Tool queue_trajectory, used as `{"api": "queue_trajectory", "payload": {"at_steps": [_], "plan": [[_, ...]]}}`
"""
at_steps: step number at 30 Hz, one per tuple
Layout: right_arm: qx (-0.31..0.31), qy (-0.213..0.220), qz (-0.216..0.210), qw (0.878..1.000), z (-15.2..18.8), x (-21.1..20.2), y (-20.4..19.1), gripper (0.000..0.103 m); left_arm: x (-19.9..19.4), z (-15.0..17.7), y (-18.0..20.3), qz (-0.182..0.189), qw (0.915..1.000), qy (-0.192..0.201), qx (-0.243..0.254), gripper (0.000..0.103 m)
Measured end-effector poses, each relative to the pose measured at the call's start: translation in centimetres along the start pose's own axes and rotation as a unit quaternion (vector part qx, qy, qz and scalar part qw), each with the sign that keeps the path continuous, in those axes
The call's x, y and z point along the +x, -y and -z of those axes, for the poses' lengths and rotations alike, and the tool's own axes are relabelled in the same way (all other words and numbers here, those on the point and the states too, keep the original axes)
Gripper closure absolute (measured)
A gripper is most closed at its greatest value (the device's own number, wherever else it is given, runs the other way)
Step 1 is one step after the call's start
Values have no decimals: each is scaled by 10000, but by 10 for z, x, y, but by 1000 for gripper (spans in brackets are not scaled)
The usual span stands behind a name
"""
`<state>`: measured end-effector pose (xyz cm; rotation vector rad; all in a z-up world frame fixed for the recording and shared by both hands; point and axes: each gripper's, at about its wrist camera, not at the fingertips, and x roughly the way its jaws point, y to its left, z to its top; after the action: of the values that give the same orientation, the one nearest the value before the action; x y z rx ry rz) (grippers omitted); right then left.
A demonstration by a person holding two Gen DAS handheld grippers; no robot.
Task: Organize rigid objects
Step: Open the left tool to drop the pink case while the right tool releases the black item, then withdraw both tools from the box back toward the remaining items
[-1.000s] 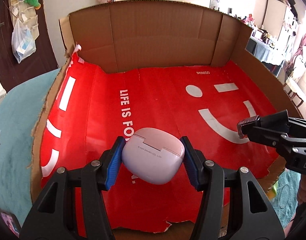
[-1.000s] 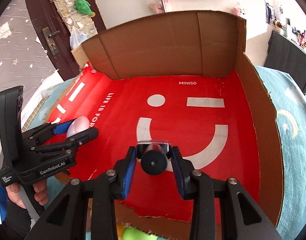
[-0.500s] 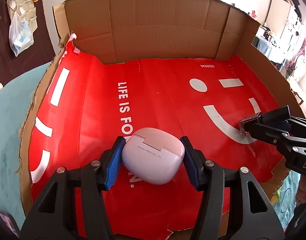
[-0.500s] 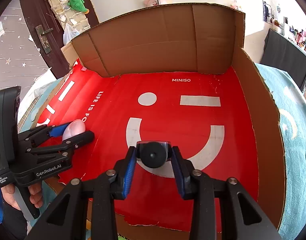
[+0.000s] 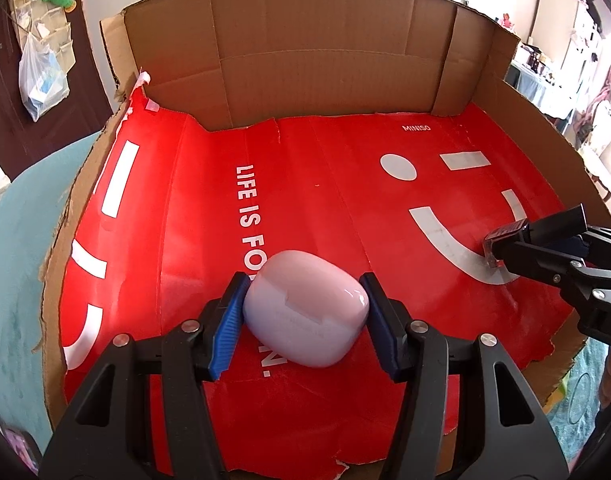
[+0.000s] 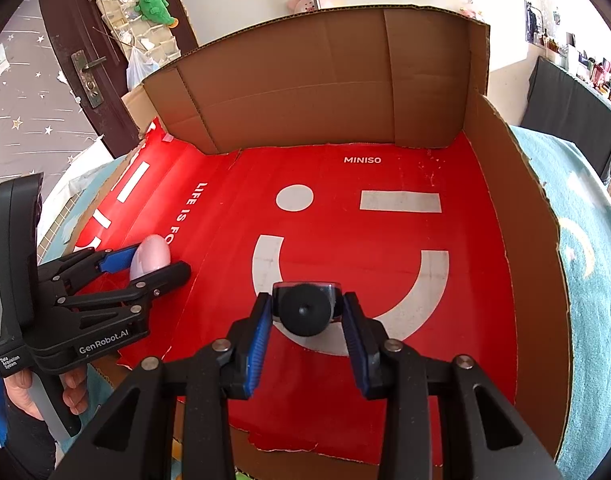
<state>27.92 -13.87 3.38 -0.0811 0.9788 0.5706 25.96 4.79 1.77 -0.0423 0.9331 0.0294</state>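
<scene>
The pink earbud case [image 5: 305,314] sits pinched between the left gripper's [image 5: 303,320] blue pads over the red box floor [image 5: 325,184] beside the white lettering, while the right gripper [image 6: 305,312] clamps what looks like a small black-capped jar [image 6: 305,308] above the white smile.

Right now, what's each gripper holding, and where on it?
Left gripper: pink earbud case, clamped across its two opposite sides. Right gripper: small black round-faced object, pinched at its left and right sides; what it is cannot be told.

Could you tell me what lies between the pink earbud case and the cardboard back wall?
Only bare red printed liner between the pink glossy earbud case and brown cardboard back wall, per the left wrist view.
</scene>
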Motion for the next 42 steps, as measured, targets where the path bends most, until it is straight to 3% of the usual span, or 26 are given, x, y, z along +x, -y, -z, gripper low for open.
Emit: {"api": "queue_trajectory", "payload": {"at_steps": [8, 12, 15, 18, 22, 26, 34, 42], "plan": [[-23, -11, -12, 10000, 1, -1, -3, 64, -10, 0, 4, -54, 9997, 162, 179, 35], [-19, 55, -35, 10000, 2, -6, -3, 62, -17, 0, 5, -73, 9995, 224, 188, 35], [13, 142, -52, 9999, 2, -12, -3, 52, -25, -1, 7, -168, 9992, 304, 219, 35], [33, 214, -79, 9997, 4, -19, -3, 47, -35, 1, 9, -215, 9986, 406, 253, 24], [23, 380, -111, 9992, 9, -33, -5, 38, -48, 4, 11, -322, 9973, 584, 323, 23], [4, 637, -173, 9978, 14, -53, -9, 30, -64, 8, 12, -347, 9958, 767, 349, 9], [-158, 1259, -182, 9917, 31, -93, -24, 3, -98, 21, 12, -273, 9920, 1208, 251, 0], [-291, 1774, -234, 9834, 55, -125, -36, 0, -132, 38, 13, -209, 9850, 1711, 104, 0]]}}
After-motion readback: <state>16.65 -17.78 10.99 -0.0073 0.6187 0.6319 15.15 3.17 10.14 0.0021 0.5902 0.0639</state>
